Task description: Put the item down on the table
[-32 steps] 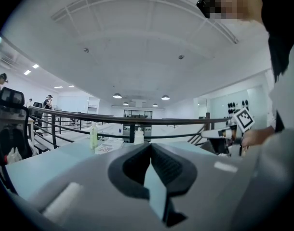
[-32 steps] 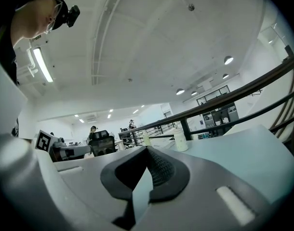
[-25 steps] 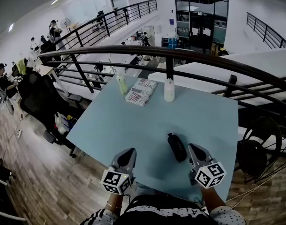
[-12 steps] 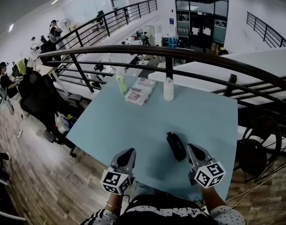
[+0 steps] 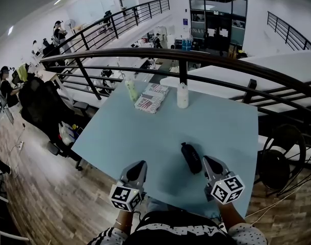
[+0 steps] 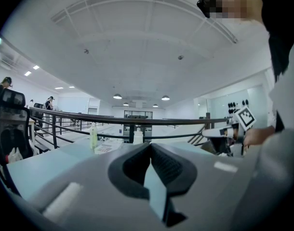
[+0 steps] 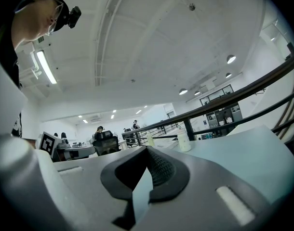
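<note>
The black item [image 5: 191, 158] is laid on the tabletop [image 5: 145, 131], eleven o'clock of the right tool [image 5: 211, 164]; it and the left tool [image 5: 139, 167], both closed empty, should be kept clear.

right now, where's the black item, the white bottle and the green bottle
black item [image 5: 191, 158], head view, middle of its body
white bottle [image 5: 182, 97], head view, middle of its body
green bottle [image 5: 131, 91], head view, middle of its body

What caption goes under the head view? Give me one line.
Black item lies on the pale blue table beside the shut, empty right gripper; left gripper shut too.
</note>
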A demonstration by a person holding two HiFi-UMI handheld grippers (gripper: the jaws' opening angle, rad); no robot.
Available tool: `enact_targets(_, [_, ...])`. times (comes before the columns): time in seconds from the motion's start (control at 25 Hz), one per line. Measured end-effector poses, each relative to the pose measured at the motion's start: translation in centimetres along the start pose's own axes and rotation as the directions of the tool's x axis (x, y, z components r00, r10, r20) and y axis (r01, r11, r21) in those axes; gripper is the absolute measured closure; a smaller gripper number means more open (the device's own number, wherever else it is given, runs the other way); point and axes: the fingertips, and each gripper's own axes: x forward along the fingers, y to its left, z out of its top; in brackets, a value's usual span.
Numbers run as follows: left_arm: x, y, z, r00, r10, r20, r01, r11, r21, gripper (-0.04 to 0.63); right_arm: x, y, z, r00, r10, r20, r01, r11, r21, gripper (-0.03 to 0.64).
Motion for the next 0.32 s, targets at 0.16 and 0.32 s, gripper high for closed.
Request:
enact_targets(0.16, [0.1, 0.02, -0.24, 1.0, -0.005, -0.001, 0.005, 1.0, 0.001, 0.595, 0.06, -0.05, -0.06, 1.0, -0.001, 0.0, 0.001, 1.0, 0.0, 0.62])
enact_targets(0.32, [0.0, 0.15, -0.09, 1.0, 0.002, 0.001, -0.002, 1.0, 0.0, 0.595, 0.11, 0.01, -0.28, 1.0, -0.002, 0.002, 0.002, 1.0, 0.0, 0.62])
